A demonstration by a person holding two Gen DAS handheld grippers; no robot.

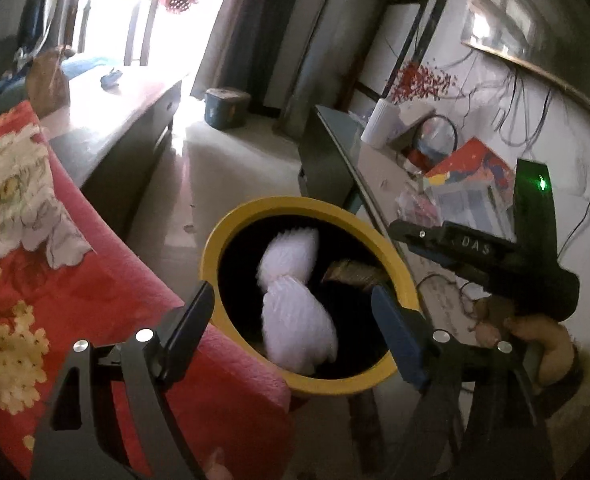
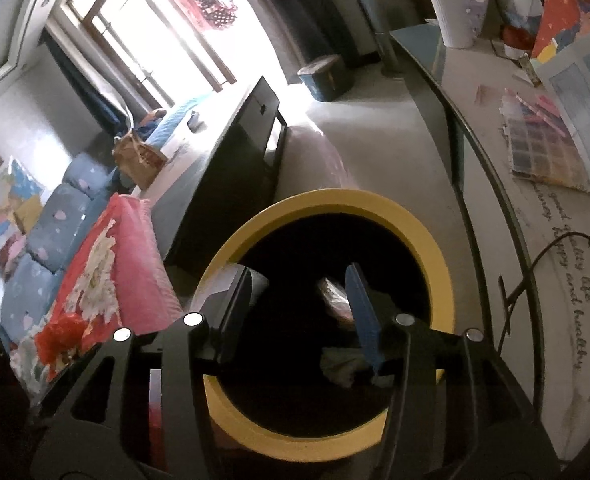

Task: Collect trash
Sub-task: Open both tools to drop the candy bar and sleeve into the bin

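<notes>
A yellow-rimmed bin (image 1: 231,232) with a black inside stands on the floor below both grippers. In it lies a white ribbed wad (image 1: 299,320), with a brownish wrapper (image 1: 351,274) beside it. My left gripper (image 1: 293,300) hangs open over the bin's mouth, and its fingers are well apart from the wad. At the right of the left wrist view a hand holds my right gripper (image 1: 405,234) over the bin's far rim. In the right wrist view the right gripper (image 2: 301,280) is open above the bin (image 2: 435,240). The blurred wrapper (image 2: 333,296) is low by its blue finger and is not gripped.
A red flowered blanket (image 1: 35,240) lies against the bin's left side. A glass table (image 1: 375,168) with papers and a white cup (image 1: 379,124) runs along the right. A dark low cabinet (image 1: 127,140) and a teal tub (image 1: 227,108) stand farther back on the floor.
</notes>
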